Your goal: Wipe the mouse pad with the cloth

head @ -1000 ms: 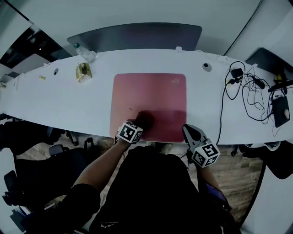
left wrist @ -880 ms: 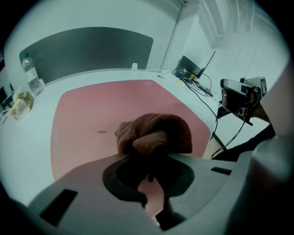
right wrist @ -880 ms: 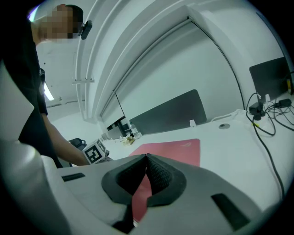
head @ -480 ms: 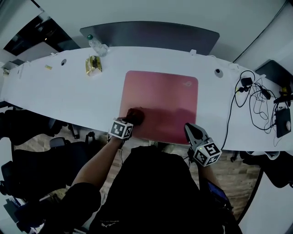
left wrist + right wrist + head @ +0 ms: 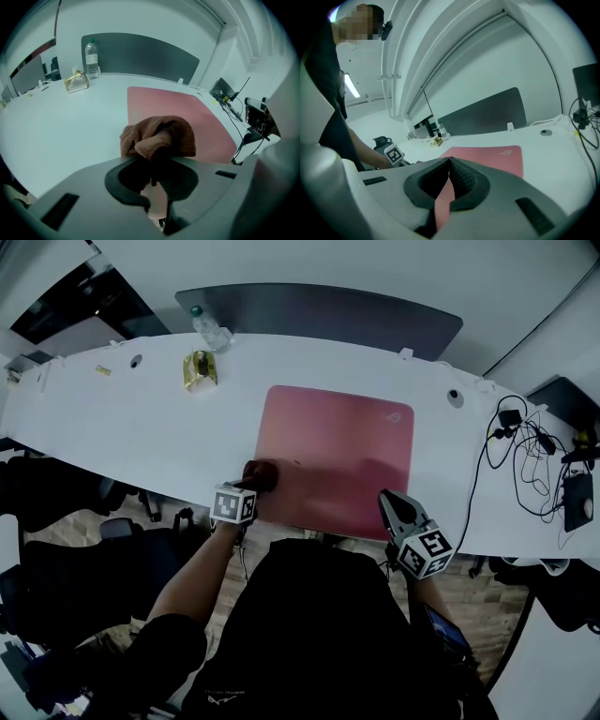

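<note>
A long white desk (image 5: 112,437) curves across the head view from 9 to 3 o'clock. A dark grey divider panel (image 5: 319,310) stands along its far edge at 12 o'clock, against a plain white wall (image 5: 300,259). A round cable port (image 5: 456,397) sits in the desktop at 2 o'clock. Black office chairs (image 5: 52,507) crowd under the desk at 8 o'clock, and pale wood flooring (image 5: 492,601) shows at 4 o'clock. In the right gripper view a bright ceiling light strip (image 5: 349,86) glows at 9 o'clock.

Cloth (image 5: 260,473) on mouse pad (image 5: 339,460) left edge.
</note>
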